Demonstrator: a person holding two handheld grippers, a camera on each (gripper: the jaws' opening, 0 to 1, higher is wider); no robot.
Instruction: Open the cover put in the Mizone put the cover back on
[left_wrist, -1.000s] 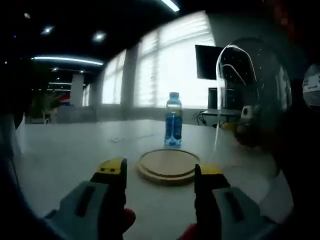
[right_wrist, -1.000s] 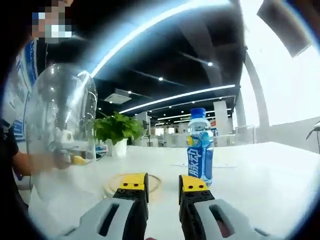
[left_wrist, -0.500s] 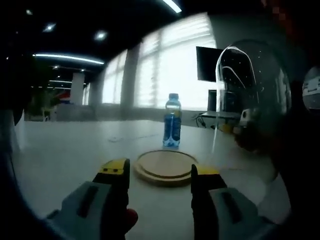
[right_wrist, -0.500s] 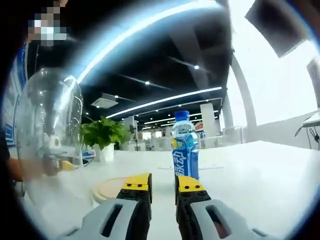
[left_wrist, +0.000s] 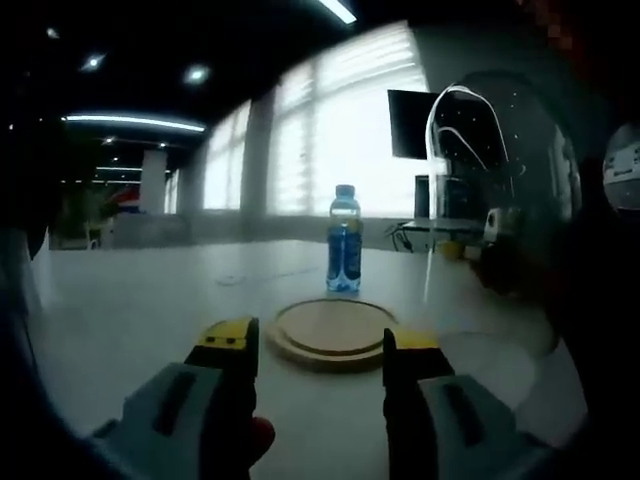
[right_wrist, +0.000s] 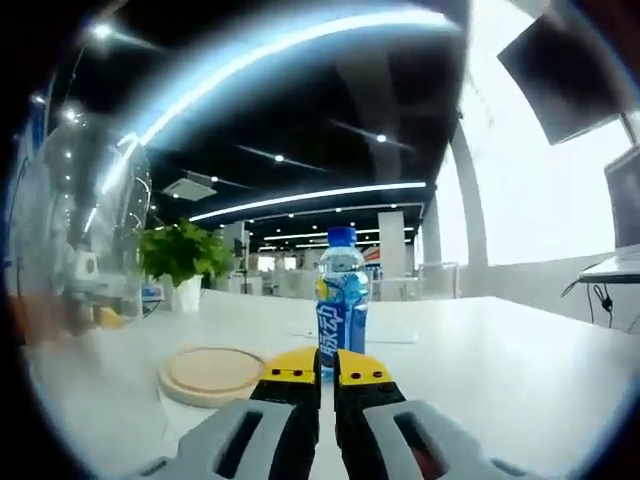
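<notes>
White office table (left_wrist: 130, 300): blue-labelled Mizone bottle (right_wrist: 342, 300) stands beyond the bare round wooden base (left_wrist: 332, 332). Clear dome cover (left_wrist: 500, 190) is lifted aside. Left gripper (left_wrist: 318, 350) spread, empty; right gripper (right_wrist: 327, 366) nearly closed, empty. Next, judged: widen right jaws, grasp bottle.

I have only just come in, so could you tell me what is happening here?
A person works at a white table with two handheld grippers. The clear dome cover is lifted off the round wooden base and held up to one side. The drink bottle stands on the table beyond the base. The right gripper, jaws nearly together, points at the bottle.
</notes>
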